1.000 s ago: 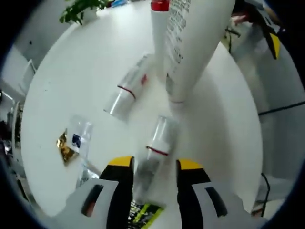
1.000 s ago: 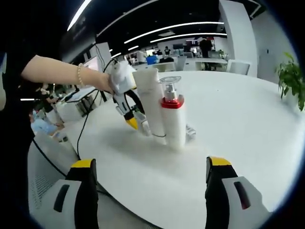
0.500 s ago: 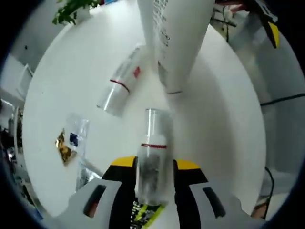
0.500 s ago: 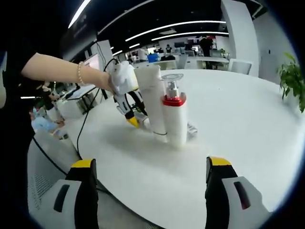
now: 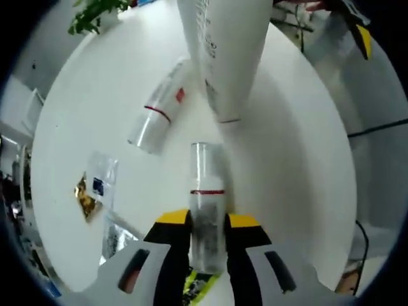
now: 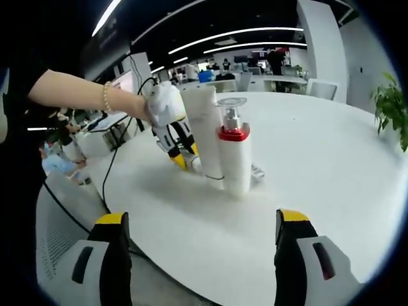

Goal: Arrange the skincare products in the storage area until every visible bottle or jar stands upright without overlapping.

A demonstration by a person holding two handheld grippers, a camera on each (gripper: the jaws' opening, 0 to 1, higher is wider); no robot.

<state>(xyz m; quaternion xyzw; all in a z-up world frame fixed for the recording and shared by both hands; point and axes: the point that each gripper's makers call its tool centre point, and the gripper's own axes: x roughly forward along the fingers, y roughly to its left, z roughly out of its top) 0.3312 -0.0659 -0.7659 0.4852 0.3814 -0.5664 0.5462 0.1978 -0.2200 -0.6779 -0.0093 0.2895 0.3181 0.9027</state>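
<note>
A clear bottle (image 5: 206, 175) with a red band lies on the white table (image 5: 299, 166), and my left gripper (image 5: 208, 220) is shut on its lower end. A second red-banded bottle (image 5: 159, 115) lies flat to the upper left. Beyond them a tall white tube (image 5: 226, 51) stands upright. In the right gripper view the white tube (image 6: 205, 137) and a pump bottle (image 6: 233, 156) with a red collar stand side by side, with the left gripper (image 6: 182, 153) low behind them in a person's hand. My right gripper (image 6: 201, 220) hangs open near the table edge, apart from everything.
Small sachets (image 5: 95, 188) lie at the left of the table. A potted plant (image 5: 95, 13) stands at the far rim; the plant (image 6: 390, 108) is also at the right. A cable (image 6: 115, 172) trails over the table edge. Office desks fill the background.
The left jaws have narrowed onto the clear bottle, which now lies straight between them instead of slanted. The right gripper has not moved.
</note>
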